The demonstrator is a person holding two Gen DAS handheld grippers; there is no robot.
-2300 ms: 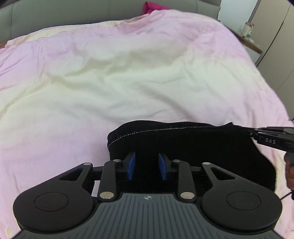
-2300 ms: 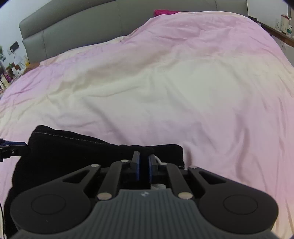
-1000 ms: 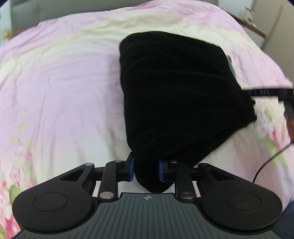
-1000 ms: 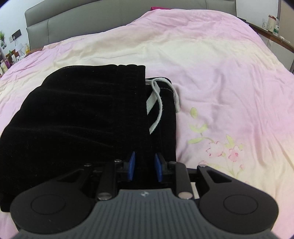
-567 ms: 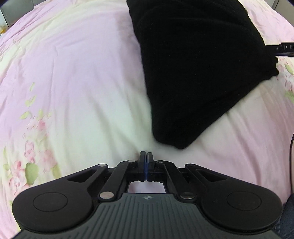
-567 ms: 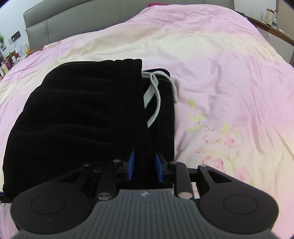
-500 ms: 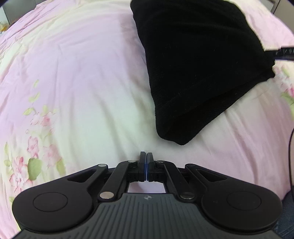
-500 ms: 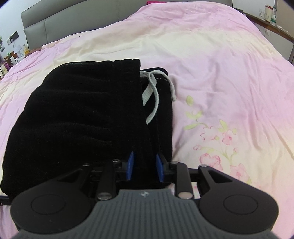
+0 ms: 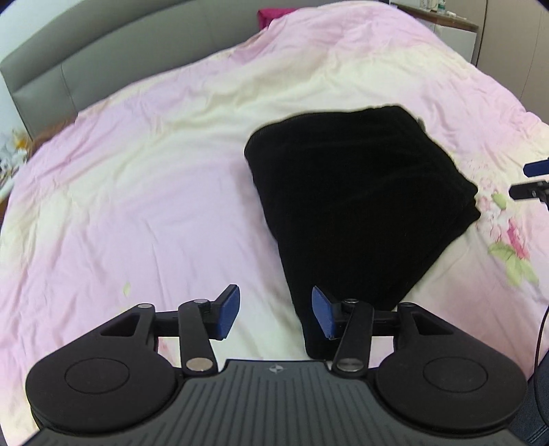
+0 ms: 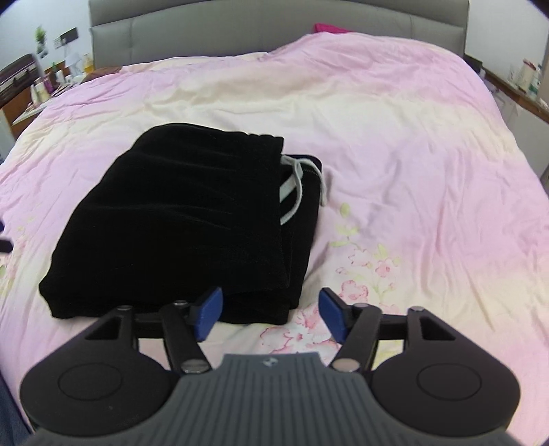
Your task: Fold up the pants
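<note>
The black pants (image 9: 357, 206) lie folded in a compact stack on the pink bed cover (image 9: 137, 192). In the right wrist view the pants (image 10: 178, 219) show a white drawstring (image 10: 298, 192) at the far right edge. My left gripper (image 9: 274, 314) is open and empty, at the stack's near left corner. My right gripper (image 10: 271, 310) is open and empty, at the stack's near right corner. The right gripper's fingertips (image 9: 535, 168) show at the right edge of the left wrist view.
A grey padded headboard (image 10: 274, 31) runs along the far side of the bed. A magenta cloth (image 10: 329, 28) lies by the headboard. Cluttered side tables stand at far left (image 10: 41, 85) and far right (image 10: 525, 82). Floral print (image 10: 357, 274) marks the cover.
Both grippers have opened wide and pulled back from the pants. The left was shut a moment ago; the right held the stack's edge between its jaws. The folded stack lies released.
</note>
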